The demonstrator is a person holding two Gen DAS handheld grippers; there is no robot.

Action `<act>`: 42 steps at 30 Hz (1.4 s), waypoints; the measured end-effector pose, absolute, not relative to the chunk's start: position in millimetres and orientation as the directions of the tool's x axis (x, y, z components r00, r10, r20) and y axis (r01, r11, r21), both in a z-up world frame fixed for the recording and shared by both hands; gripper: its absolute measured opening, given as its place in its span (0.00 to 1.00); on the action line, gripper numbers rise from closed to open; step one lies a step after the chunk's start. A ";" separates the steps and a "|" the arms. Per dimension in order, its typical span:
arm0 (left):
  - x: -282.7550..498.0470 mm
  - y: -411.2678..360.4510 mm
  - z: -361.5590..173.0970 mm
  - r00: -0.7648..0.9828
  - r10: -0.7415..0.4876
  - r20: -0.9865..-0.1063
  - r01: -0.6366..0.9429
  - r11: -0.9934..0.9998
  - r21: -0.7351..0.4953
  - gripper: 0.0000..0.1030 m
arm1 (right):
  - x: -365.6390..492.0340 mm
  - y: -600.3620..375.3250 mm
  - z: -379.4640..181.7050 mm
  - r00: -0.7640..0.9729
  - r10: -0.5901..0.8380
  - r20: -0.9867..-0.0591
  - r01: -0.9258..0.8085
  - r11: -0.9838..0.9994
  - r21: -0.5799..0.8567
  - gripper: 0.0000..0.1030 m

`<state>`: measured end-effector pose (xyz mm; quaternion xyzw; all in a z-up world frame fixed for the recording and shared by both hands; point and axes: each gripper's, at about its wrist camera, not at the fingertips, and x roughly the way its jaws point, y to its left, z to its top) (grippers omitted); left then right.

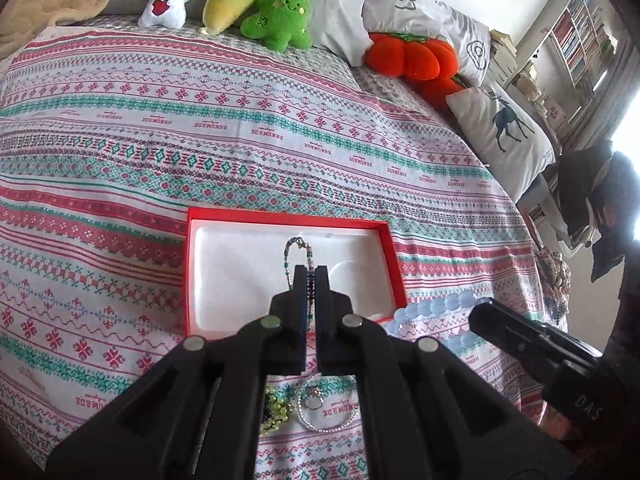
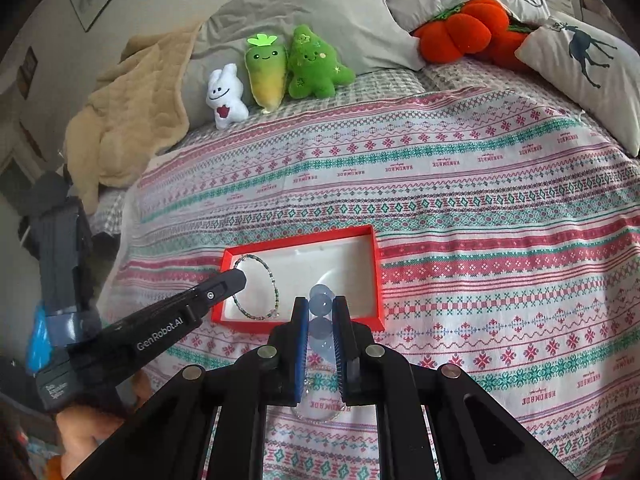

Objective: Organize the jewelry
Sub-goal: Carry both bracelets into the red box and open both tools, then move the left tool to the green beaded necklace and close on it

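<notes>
The bed [image 2: 480, 216] is soft and bumpy under its striped cloth, so the red box [image 2: 378, 276] on it can tip or slide if a gripper bumps its wall.

The left gripper [image 1: 311, 276] has its jaws closed tight on a thin beaded bracelet [image 1: 298, 246]. In the right wrist view the bracelet hangs in a big loop [image 2: 276, 296] over the left part of the box. It looks only half inside. If the jaws let go too soon, part of the loop could land on the red wall or fall out onto the bed. It could also catch on the jaws and get pulled back out.

The right gripper [image 2: 321, 312] has its jaws closed on a bracelet of big pale blue beads [image 2: 320, 300], held near the front wall of the box. The beads are round and smooth, so I think they could slip out of the jaws. The two grippers are close together, and the two bracelets could tangle if both go in at once.

A silver chain with a ring [image 1: 320, 404] and some yellow-green beads [image 1: 276, 404] lie on the bed under the left gripper. They are small. A low gripper could push them into the folds.
</notes>
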<state>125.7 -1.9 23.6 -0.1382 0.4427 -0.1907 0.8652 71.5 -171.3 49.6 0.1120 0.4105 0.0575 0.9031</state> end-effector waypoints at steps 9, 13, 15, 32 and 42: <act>133.8 6.6 4.4 0.551 -0.305 -0.777 0.165 0.952 -0.257 0.03 | 94.4 -157.1 47.0 0.665 0.192 -0.722 -0.007 0.968 0.251 0.12; 135.3 12.8 0.2 0.551 -0.279 -0.786 0.153 0.960 -0.234 0.03 | 105.6 -143.4 40.5 0.655 0.245 -0.715 -0.050 0.958 0.283 0.12; 135.6 13.5 -1.4 0.551 -0.266 -0.791 0.151 0.964 -0.220 0.04 | 110.0 -139.6 34.9 0.650 0.258 -0.715 -0.063 0.956 0.288 0.12; 134.3 1.9 1.1 0.554 -0.224 -0.802 0.182 0.972 -0.145 0.28 | 128.6 -179.9 8.0 0.615 0.164 -0.771 0.028 0.973 0.229 0.15; 105.9 7.0 29.6 0.597 -0.185 -0.780 0.198 0.977 -0.081 0.67 | 98.0 -185.1 29.3 0.613 0.142 -0.777 0.024 0.980 0.198 0.65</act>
